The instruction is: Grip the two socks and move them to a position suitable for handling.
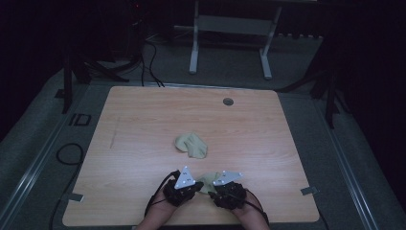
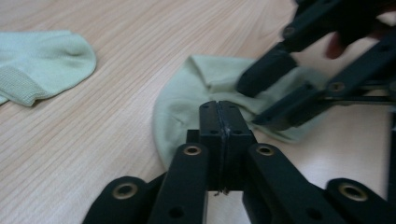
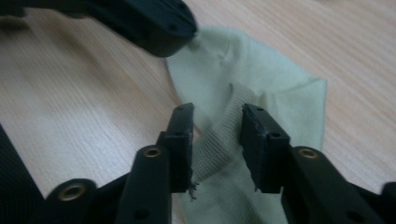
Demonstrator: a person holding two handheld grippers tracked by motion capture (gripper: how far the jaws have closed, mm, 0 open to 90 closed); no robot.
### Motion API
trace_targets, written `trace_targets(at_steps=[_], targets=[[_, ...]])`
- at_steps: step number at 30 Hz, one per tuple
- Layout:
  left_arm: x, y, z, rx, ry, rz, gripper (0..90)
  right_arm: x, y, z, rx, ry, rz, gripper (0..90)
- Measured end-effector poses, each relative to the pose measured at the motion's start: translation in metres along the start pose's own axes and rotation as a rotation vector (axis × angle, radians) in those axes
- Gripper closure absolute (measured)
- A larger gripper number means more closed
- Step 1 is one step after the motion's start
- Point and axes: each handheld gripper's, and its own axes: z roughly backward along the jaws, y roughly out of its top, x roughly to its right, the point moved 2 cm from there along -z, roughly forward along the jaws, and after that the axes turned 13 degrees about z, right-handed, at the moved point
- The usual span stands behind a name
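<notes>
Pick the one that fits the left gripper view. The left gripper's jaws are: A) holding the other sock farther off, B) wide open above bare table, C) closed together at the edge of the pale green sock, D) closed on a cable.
C: the left gripper has its jaws pressed flat together, tips at the near sock, while the second sock lies apart, untouched.

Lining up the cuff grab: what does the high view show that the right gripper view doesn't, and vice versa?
High view: a second sock mid-table, apart from the near sock. Right gripper view: the near sock's ribbed cuff between the right hand-held gripper's open jaws. Both: the near sock, with the left hand-held gripper at its edge.
</notes>
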Motion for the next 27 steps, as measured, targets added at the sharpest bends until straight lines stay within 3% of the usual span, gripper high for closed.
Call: trace_targets(at_steps=[5,7,10,14,17,19,20,21,27], targets=[[-0.005,0.001,-0.013,-0.056,0.025,-0.011,89.1,0.001,-0.003,-0.003,-0.015,0.005,0.002,71.1],[-0.008,0.000,-0.018,-0.079,0.042,-0.013,89.0,0.000,-0.003,-0.003,-0.021,-0.006,0.008,77.0],[-0.012,0.000,-0.019,-0.079,0.031,0.007,89.1,0.000,-0.003,-0.004,-0.020,-0.013,0.011,80.4],[-0.011,-0.001,-0.018,-0.085,0.042,-0.014,89.2,0.001,-0.002,-0.001,-0.016,-0.008,0.004,84.4],[-0.013,-0.004,-0.016,-0.069,0.048,-0.016,89.3,0.008,0.002,0.017,0.039,-0.017,-0.023,85.2],[-0.014,-0.004,-0.015,-0.069,0.046,-0.021,89.3,0.008,0.002,0.017,0.039,-0.017,-0.023,85.2],[-0.017,-0.006,-0.012,-0.066,0.043,-0.013,89.3,0.017,0.004,0.031,0.076,-0.025,-0.049,85.1],[-0.018,-0.007,-0.011,-0.065,0.038,-0.011,89.3,0.020,0.003,0.035,0.086,-0.025,-0.059,85.1],[-0.019,-0.008,-0.008,-0.075,0.033,-0.021,89.2,0.040,-0.010,0.053,0.101,-0.059,-0.111,85.0]])
